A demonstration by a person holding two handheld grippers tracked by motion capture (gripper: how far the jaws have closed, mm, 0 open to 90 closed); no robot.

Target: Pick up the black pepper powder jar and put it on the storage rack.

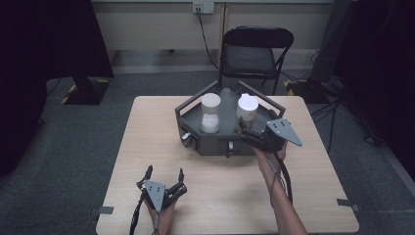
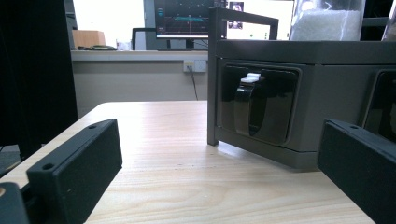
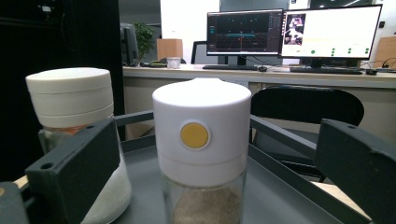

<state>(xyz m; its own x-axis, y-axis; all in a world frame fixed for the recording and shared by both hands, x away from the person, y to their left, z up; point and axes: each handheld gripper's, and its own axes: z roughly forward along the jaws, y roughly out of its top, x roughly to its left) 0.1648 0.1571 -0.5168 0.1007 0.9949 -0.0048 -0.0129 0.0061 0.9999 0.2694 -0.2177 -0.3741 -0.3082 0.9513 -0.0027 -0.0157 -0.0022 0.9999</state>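
A dark grey six-sided tray [image 1: 214, 142] stands at the table's far middle with two jars in it. The left jar [image 1: 211, 113] has a white lid [image 3: 70, 98] and white grains. The right jar [image 1: 247, 107] has a white cap with a yellow button [image 3: 194, 135] and brownish powder. My right gripper [image 1: 247, 128] is at the tray's front right. It is open, its jaws either side of the yellow-button jar [image 3: 201, 140] without touching it. My left gripper [image 1: 165, 172] rests open low over the near table, facing the tray's front wall [image 2: 317, 93] and a black recessed latch [image 2: 254, 107].
A black folding chair [image 1: 254, 54] stands behind the table. Small knobs [image 1: 186, 138] stick out from the tray's front faces. Bare wooden tabletop [image 1: 147, 132] stretches left of and in front of the tray. Monitors [image 3: 289, 32] on a desk lie far beyond.
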